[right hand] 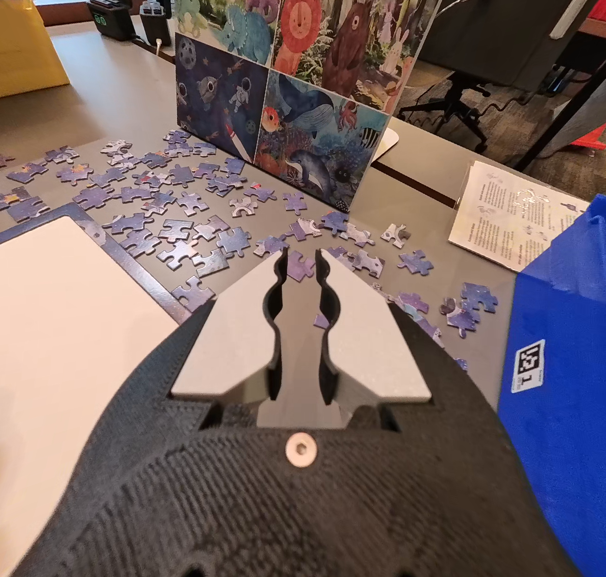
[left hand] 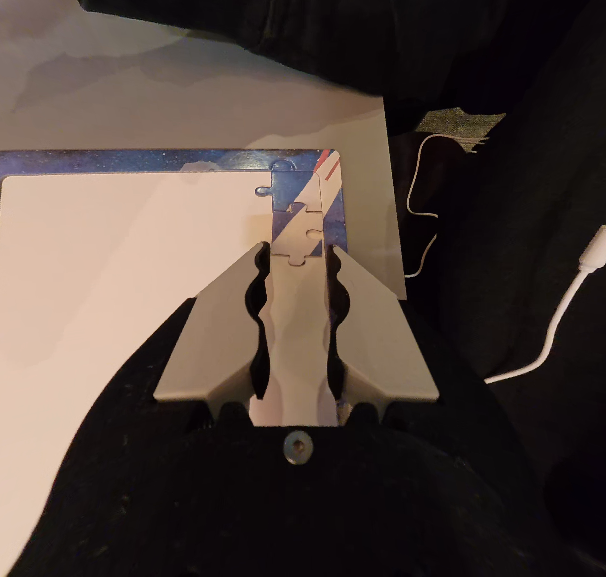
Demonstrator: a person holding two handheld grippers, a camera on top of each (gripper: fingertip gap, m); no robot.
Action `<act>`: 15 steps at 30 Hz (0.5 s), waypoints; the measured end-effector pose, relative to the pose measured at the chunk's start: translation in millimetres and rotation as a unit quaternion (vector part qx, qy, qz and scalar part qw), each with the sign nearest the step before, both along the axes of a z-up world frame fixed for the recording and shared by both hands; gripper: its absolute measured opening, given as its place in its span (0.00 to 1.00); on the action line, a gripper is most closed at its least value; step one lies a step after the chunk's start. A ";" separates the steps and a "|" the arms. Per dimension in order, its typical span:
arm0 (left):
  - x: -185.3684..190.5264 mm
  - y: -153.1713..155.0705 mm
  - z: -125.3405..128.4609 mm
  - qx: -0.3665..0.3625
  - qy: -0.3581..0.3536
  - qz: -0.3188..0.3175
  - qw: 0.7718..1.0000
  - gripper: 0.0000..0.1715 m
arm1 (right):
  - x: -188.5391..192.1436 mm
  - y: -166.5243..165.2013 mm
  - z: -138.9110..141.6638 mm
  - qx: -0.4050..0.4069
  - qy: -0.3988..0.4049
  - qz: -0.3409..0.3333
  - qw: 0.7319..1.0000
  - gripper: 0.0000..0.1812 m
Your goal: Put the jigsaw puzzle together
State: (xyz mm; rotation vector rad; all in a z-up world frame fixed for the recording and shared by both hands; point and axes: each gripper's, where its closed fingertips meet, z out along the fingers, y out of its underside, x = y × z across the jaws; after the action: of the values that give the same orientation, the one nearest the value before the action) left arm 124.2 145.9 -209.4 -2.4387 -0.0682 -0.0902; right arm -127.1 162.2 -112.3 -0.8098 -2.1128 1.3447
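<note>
In the left wrist view a puzzle tray with a blue starry frame (left hand: 131,161) and a bare white floor lies on the table. Two joined pieces sit in its far right corner: a blue and white corner piece (left hand: 295,189) and a second piece (left hand: 296,236) below it. My left gripper (left hand: 296,250) is open and empty, its fingertips either side of the second piece's near edge. In the right wrist view many loose blue pieces (right hand: 183,200) lie spread on the grey table. My right gripper (right hand: 301,254) is open and empty over a purple piece (right hand: 300,266).
A picture board (right hand: 288,79) with animal and space scenes stands behind the loose pieces. A printed leaflet (right hand: 511,214) and a blue block (right hand: 557,348) with a marker tag are at the right. The tray corner (right hand: 98,233) is at the left. White cables (left hand: 423,207) and dark clothing (left hand: 328,20) border the tray. The purple piece (right hand: 300,266) is about 12 centimetres from my right fingertips and 30 centimetres from my left.
</note>
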 end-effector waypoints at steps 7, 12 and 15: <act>-4.0 1.4 -2.8 -0.005 0.016 0.015 1.000 0.20 | 0.2 -1.0 -1.3 0.001 -0.002 0.001 1.000 0.09; -3.3 5.9 -1.5 0.010 0.014 0.028 0.999 0.22 | 0.8 -1.9 -1.3 0.002 -0.001 0.003 1.000 0.08; -3.3 6.3 -2.5 0.011 0.014 0.033 0.999 0.22 | 0.9 -1.8 -0.9 0.002 -0.001 0.003 1.000 0.08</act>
State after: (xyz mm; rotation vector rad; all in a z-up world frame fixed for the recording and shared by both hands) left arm 120.9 152.2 -211.9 -2.4124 -0.1337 -0.0286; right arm -126.2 160.4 -113.1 -0.8049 -2.1198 1.3435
